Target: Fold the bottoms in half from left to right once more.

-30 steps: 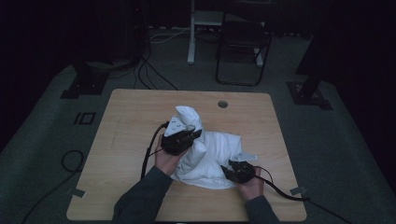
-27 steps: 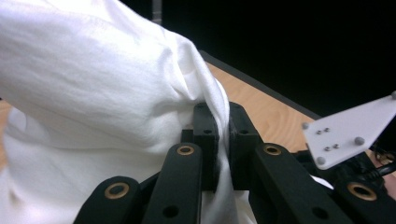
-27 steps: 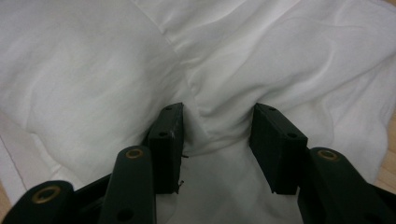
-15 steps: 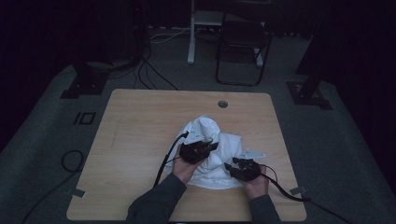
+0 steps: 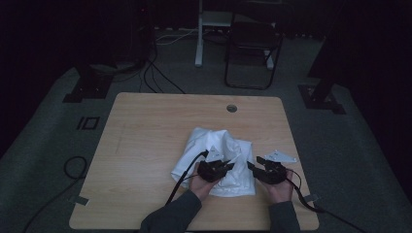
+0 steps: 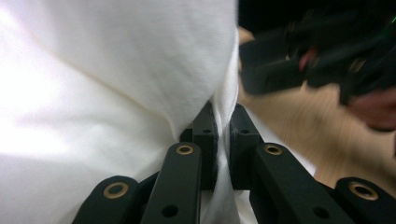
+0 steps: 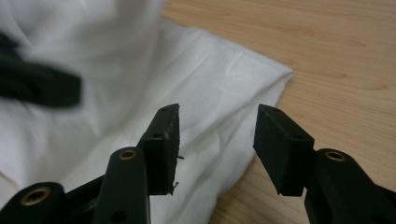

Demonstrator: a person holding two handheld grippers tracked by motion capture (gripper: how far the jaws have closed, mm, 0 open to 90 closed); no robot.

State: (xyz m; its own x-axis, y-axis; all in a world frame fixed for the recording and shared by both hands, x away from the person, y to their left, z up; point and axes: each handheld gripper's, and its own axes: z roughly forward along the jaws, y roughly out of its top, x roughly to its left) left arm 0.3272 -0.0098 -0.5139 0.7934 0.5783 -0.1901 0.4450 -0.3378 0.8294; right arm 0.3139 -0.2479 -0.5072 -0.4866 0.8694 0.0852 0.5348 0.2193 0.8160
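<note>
My left gripper (image 6: 223, 140) has its jaws pressed together on a fold of the white cloth (image 6: 116, 79), pinching it. My right gripper (image 7: 217, 140) stands with its jaws spread, empty, just over the cloth's (image 7: 140, 84) near right edge.

Half a second ago my left gripper (image 5: 214, 169) was farther up over the middle of the cloth (image 5: 216, 160); now it has come back toward me and the right, drawing the fabric over itself into a tighter bundle. My right gripper (image 5: 268, 171) has stayed near the same spot, though it now sits just off the cloth's right edge.

The cloth lies on the wooden table (image 5: 145, 145), in its near right part, close to the near edge. A round hole (image 5: 231, 108) sits toward the far edge.

Beyond the table the room is dark: grey floor, a folding chair (image 5: 252, 48), cables (image 5: 160, 73) and stand feet.

The bundle's long axis seems to run from the far left toward the near right, but the dim light makes that uncertain.
</note>
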